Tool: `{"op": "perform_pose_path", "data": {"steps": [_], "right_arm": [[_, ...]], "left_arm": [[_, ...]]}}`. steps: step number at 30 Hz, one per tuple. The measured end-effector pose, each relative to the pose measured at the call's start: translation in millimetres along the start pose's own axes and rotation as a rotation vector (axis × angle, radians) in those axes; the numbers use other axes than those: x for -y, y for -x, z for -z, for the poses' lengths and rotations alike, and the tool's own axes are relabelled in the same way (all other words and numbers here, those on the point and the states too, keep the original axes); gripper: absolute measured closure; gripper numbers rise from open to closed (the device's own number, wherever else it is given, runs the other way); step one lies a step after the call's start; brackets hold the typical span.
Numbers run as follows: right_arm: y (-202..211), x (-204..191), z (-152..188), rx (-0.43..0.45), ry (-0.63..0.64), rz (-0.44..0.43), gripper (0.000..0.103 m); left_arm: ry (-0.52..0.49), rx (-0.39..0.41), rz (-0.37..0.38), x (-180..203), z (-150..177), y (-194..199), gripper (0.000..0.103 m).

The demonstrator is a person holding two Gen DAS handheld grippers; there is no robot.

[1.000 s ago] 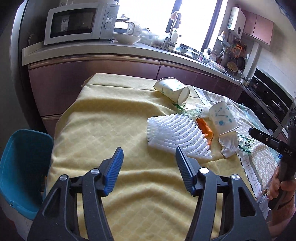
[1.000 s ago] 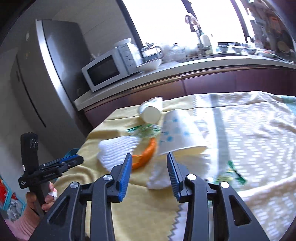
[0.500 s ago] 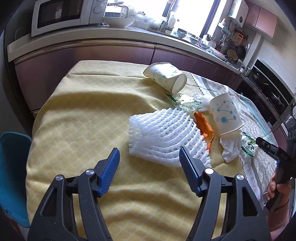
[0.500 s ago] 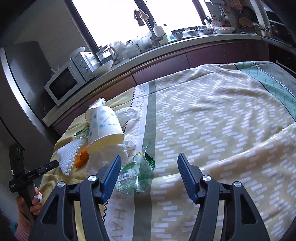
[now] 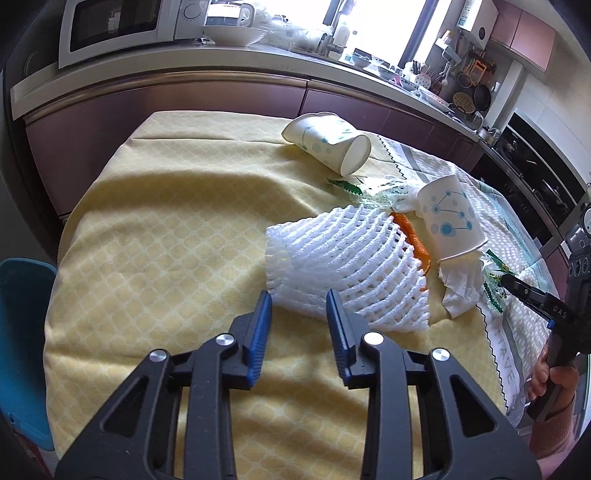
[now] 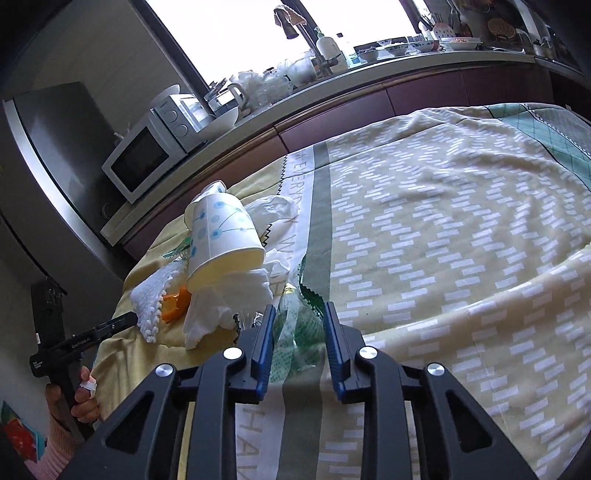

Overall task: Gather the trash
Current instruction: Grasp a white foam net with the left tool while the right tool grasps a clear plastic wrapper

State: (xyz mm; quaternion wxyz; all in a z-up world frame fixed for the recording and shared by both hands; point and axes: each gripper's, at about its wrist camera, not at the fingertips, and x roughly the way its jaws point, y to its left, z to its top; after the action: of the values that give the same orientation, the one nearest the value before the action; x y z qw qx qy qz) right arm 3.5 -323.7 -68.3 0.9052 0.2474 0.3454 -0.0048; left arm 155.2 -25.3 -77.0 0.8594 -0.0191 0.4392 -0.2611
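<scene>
A white foam net (image 5: pixel 351 266) lies on the yellow tablecloth (image 5: pixel 166 240). My left gripper (image 5: pixel 299 306) is closing on the net's near corner, and both pads touch it. My right gripper (image 6: pixel 299 314) is closing on a crumpled green-and-clear wrapper (image 6: pixel 295 332) that fills the gap between its pads. Behind the net lie orange peel (image 5: pixel 413 240), a tipped paper cup (image 5: pixel 448 221) on a white tissue (image 5: pixel 461 284), and a second cup (image 5: pixel 328 142) on its side. The right wrist view shows the left gripper (image 6: pixel 127 319) at the net's edge (image 6: pixel 151 302).
A blue bin (image 5: pixel 22 332) stands low at the table's left end. Another clear wrapper (image 5: pixel 369 188) lies between the cups. A kitchen counter with a microwave (image 5: pixel 122 26) runs behind the table. A patterned cloth (image 6: pixel 443 221) covers the table's right part.
My left gripper moved forward to the foam net and its jaws narrowed around the corner. My right gripper swung from the cup to the green wrapper, widened, then narrowed on it.
</scene>
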Motion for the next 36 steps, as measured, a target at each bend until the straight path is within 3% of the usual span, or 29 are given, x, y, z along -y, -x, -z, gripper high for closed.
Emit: {"op": "perform_pose_path", "data": {"steps": [3, 7, 14, 15, 16, 17, 22, 27, 30, 31, 36], "right_arm": [[3.5, -2.9, 0.5, 0.002, 0.008, -0.005, 0.090], [11.7, -9.5, 0.1, 0.024, 0.027, -0.010, 0.092], [25.9, -17.9, -5.0, 0.054, 0.044, -0.033, 0.092], [27.0, -19.2, -5.4, 0.058, 0.048, -0.035, 0.092], [27.8, -20.5, -5.7, 0.059, 0.052, -0.039, 0.092], [27.9, -21.7, -5.7, 0.060, 0.053, -0.042, 0.092], [26.3, -26.0, -6.2, 0.056, 0.058, -0.056, 0.092], [28.8, -26.6, -7.5, 0.063, 0.061, -0.062, 0.092], [32.3, -27.0, -9.1, 0.073, 0.066, -0.068, 0.092], [33.1, -27.5, -9.7, 0.075, 0.069, -0.070, 0.092], [35.8, -38.9, -11.5, 0.087, 0.095, -0.099, 0.092]], "left_arm": [[0.000, 0.003, 0.008, 0.7, 2.4, 2.4, 0.085], [-0.002, 0.014, 0.023, 1.2, 6.1, 9.0, 0.099], [-0.023, 0.050, 0.052, 3.3, 13.1, 27.9, 0.101], [-0.030, 0.058, 0.044, 4.2, 13.4, 30.3, 0.093], [-0.033, 0.060, 0.039, 4.5, 13.1, 30.9, 0.071], [-0.032, 0.070, 0.027, 4.4, 11.8, 31.0, 0.063], [-0.061, 0.093, 0.010, 9.1, -3.9, 23.5, 0.060], [-0.059, 0.029, -0.010, 10.0, -12.8, -2.0, 0.076], [-0.050, 0.027, -0.004, 8.9, -11.5, -4.2, 0.085], [-0.048, 0.029, 0.002, 8.7, -10.6, -3.0, 0.093], [-0.051, 0.041, 0.020, 10.8, -4.0, 6.3, 0.097]]}}
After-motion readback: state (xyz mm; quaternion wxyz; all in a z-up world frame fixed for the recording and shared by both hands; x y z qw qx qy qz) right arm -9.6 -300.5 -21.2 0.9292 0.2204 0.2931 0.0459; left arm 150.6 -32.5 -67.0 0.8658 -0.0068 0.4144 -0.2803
